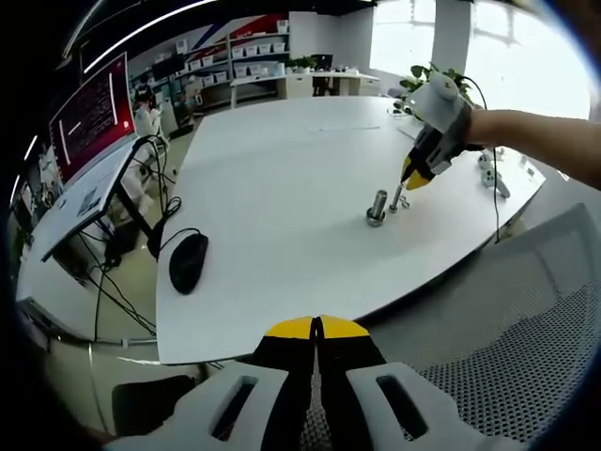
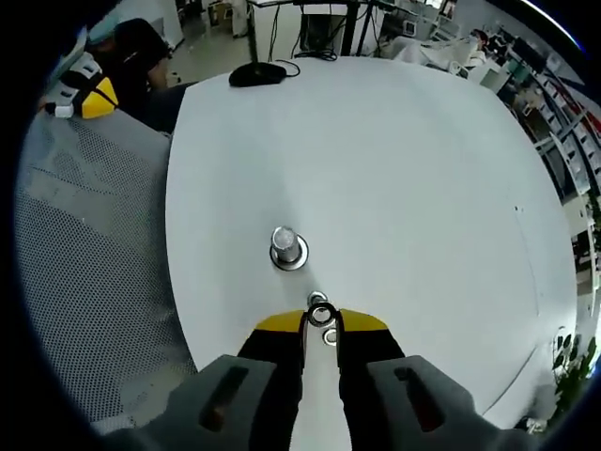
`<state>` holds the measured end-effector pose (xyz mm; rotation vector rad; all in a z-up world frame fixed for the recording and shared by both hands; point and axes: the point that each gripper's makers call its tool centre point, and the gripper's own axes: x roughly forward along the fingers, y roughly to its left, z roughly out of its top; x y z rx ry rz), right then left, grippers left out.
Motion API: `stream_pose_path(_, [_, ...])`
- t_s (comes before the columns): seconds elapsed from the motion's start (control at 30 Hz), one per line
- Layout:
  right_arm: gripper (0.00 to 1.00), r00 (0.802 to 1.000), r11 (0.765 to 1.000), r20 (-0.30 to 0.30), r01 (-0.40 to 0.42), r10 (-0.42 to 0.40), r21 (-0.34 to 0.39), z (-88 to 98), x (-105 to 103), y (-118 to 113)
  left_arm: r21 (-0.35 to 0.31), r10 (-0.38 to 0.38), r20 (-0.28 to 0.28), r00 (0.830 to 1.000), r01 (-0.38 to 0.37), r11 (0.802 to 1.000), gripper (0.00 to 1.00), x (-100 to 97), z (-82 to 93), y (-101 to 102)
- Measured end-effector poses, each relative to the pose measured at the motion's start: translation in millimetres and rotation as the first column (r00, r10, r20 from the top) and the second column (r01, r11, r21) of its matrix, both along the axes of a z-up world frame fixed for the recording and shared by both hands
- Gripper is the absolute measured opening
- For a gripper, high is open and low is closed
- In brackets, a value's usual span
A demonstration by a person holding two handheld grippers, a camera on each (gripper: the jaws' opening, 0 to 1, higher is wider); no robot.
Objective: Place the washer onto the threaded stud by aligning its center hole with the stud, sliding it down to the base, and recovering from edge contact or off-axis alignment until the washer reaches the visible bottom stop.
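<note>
Misalignment is the risk: the right gripper, jaws nearly closed on a small silver metal washer, sits just beside the upright silver threaded stud on the white counter; tilted, it could catch the stud's edge. The left gripper, jaws closed and empty, waits well apart.

Stud on table, mouse well apart.

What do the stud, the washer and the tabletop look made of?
Stud: likely bare steel, silvery with bright glints on its top. Washer: apparently metal too, a shiny ring between the right gripper tips. Table: smooth matte white, perhaps laminate; can't confirm.
</note>
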<state>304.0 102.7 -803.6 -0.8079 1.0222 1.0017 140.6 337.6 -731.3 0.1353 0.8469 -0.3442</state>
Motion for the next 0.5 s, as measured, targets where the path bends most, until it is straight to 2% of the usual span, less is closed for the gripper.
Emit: stream_pose_path(0.5, [0.14, 1.000, 0.999, -0.006, -0.022, 0.022, -0.035, -11.3, 1.7, 5.9, 0.003, -0.004, -0.010, 1.000, 0.004, 1.000, 0.00, -0.8, -1.4, 0.1])
